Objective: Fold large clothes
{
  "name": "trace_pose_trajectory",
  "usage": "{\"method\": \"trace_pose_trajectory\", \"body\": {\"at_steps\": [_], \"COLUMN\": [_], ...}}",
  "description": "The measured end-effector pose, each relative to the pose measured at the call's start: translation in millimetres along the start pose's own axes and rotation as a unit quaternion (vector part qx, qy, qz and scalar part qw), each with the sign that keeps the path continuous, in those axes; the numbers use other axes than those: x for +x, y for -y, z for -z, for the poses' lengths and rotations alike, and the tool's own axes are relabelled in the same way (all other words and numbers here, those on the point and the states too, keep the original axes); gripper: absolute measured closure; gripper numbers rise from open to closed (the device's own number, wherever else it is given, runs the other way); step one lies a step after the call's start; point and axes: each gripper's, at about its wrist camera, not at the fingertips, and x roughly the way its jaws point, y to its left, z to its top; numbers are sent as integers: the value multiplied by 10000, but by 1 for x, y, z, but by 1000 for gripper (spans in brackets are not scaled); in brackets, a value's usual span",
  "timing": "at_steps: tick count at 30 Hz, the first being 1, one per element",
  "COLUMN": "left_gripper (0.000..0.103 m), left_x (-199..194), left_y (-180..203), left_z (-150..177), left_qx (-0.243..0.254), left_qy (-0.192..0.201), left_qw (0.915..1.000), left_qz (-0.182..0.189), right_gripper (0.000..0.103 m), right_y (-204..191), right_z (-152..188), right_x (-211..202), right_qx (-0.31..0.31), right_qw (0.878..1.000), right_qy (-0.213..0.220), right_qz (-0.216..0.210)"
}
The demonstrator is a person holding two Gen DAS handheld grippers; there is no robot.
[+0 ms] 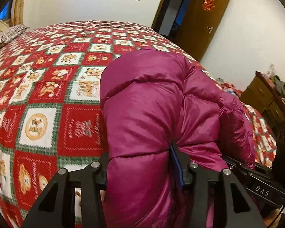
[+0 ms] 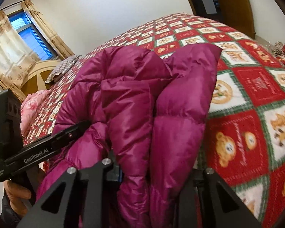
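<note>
A magenta puffer jacket [image 1: 152, 95] lies bunched on a bed with a red, white and green bear-patterned quilt [image 1: 47, 95]. My left gripper [image 1: 141, 169] is shut on a thick padded fold of the jacket at the near edge; a blue pad shows against the fabric. In the right wrist view the jacket [image 2: 133, 95] rises in two puffy folds, and my right gripper [image 2: 155, 171] is shut on the nearer one. Each gripper shows in the other's view: the right gripper [image 1: 229, 161] biting the jacket's right side, the left gripper [image 2: 83, 126] its left side.
A striped pillow [image 1: 9, 34] and a pink cloth [image 2: 32, 104] lie at the head of the bed by a curtained window [image 2: 19, 47]. A brown door [image 1: 199, 19] stands open beyond the bed. A wooden cabinet [image 1: 266, 98] stands at the right. A hand [image 2: 15, 193] holds the left gripper.
</note>
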Motion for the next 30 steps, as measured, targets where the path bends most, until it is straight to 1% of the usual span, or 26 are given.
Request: {"method": "trace_pose_trajectory", "body": {"at_steps": [4,9,12,13,18,21,23,30], "left_gripper": [53,53,53,53,53,53,53,53], "left_x": [-4,-9,-8,-5,11,27,43,91], "left_y": [17,52,76,89,129,146,158,186], "left_z": [1,-13,-21,-28,-46,-56,-63,-66], "left_qx": [13,215,395,497,740,809,859,922], "left_qy": [-29,170,287,317,358,358,328,-16], "left_qw": [9996,9978,9956,9944,9916,9910,9916,9941], "left_qz": [278,610,797,875,997,1001,912,569], "right_gripper": [75,75,75,75,75,75,75,76], "right_y": [1,11,25,31,66,87,106,162], "right_z": [4,-6,-17,-19,-37,-49,-55,-71], "right_x": [-22,-55,-80,-88,-109,-113,-112,-85], "right_qx": [-14,-116,-124,-126,-74,-94,-80,251], "right_qw": [9997,9973,9943,9932,9876,9839,9833,9861], "right_qy": [239,664,942,1020,1265,1370,1359,1079], "right_qz": [98,298,483,550,924,1141,1211,1240]}}
